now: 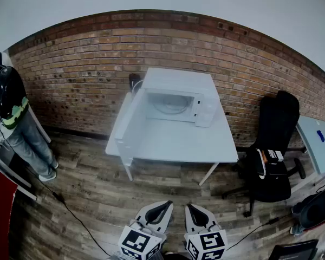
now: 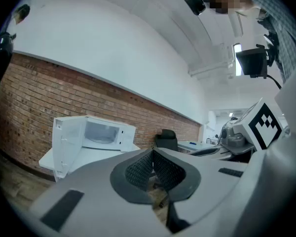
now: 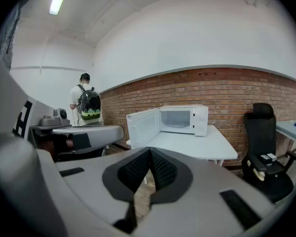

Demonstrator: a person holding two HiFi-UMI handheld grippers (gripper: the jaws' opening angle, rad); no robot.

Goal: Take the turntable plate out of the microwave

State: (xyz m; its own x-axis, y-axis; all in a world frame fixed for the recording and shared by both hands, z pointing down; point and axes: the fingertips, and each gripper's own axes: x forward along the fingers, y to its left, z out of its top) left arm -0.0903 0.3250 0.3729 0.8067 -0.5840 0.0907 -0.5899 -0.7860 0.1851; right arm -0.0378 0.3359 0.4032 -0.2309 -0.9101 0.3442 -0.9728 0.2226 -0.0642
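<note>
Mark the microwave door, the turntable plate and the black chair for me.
microwave door [image 1: 131,119], head view, middle of the open door's inner face.
turntable plate [image 1: 170,106], head view, centre of the plate inside the cavity.
black chair [image 1: 279,118], head view, its backrest.

- No word, brand name or number can be read anywhere.
- Only black-and-white square markers [image 1: 140,242] are shown, on the two cubes [image 1: 208,244] at 6 o'clock in the head view.
</note>
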